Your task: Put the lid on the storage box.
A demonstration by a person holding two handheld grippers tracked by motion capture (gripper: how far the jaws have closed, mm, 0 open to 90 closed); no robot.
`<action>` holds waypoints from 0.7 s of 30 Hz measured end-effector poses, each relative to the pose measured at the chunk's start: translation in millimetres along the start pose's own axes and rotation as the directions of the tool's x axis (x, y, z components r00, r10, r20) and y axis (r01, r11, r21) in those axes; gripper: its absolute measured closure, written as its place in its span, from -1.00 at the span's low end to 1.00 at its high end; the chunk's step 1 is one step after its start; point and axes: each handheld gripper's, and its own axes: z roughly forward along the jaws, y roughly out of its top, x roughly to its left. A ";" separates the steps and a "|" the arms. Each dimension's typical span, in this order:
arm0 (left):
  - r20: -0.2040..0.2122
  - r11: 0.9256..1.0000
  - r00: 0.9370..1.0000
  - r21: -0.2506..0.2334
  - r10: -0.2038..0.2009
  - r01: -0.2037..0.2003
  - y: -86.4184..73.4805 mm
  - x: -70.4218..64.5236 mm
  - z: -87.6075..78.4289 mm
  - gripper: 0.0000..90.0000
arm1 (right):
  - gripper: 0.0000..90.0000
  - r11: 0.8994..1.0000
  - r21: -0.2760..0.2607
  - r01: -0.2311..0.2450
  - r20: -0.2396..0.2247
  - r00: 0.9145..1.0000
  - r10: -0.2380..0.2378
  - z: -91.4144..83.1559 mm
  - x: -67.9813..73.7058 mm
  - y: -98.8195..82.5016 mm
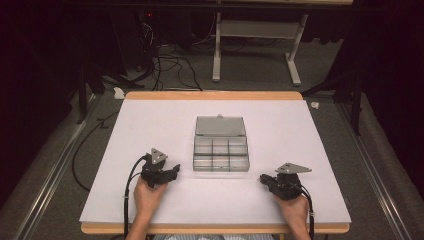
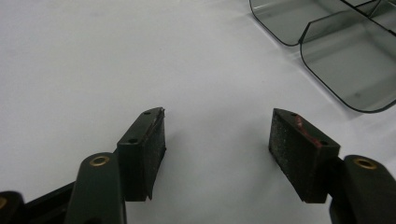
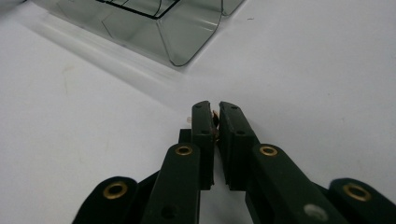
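Both two-jaw black grippers rest low over the white table sheet (image 1: 150, 125), 1 in each of the person's hands; the left gripper (image 1: 172, 172) sits near the front left of the sheet, held by the left hand (image 1: 149, 194), and in the left gripper view (image 2: 217, 140) its jaws stand wide apart with bare white surface between them; the right gripper (image 1: 263, 179) sits near the front right, held by the right hand (image 1: 294, 206), and in the right gripper view (image 3: 215, 122) its jaws are pressed nearly together with a tiny pale and brownish scrap (image 3: 215, 120) showing in the slit, too small to identify; whether it is gripped cannot be told.

Between the 2 grippers, toward the middle of the sheet, lies the clear grey plastic compartment box (image 1: 221, 154), its hinged lid (image 1: 220, 126) swung open and lying back toward the far edge; the tray's long axis runs left to right across the table, divided into 2 rows of 3 compartments; its contents cannot be made out.

Each gripper points inward toward the box, well short of touching it; a rounded front corner of the tray shows at upper right in the left gripper view (image 2: 345, 60) and at the top in the right gripper view (image 3: 187, 32).
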 end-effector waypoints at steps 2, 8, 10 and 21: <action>0.002 1.000 1.000 0.002 -0.002 0.002 0.0 0.4 -0.2 -0.20 | 0.91 1.000 0.001 -0.010 -0.009 1.000 0.010 0.2 -1.5 0.4; 0.001 1.000 1.000 0.002 0.001 -0.001 0.0 0.2 -0.1 -0.20 | 0.92 1.000 -0.010 0.028 0.025 0.999 -0.028 -0.7 3.7 -0.6; 0.002 1.000 1.000 0.001 0.000 0.000 0.0 0.3 -0.1 -0.20 | 0.92 1.000 -0.018 0.015 0.016 1.000 -0.015 -2.2 2.3 -0.6; 0.002 1.000 1.000 0.002 0.000 0.000 0.0 0.1 -0.2 -0.20 | 0.92 0.998 -0.066 -0.008 0.006 1.000 0.008 -10.2 1.5 -2.7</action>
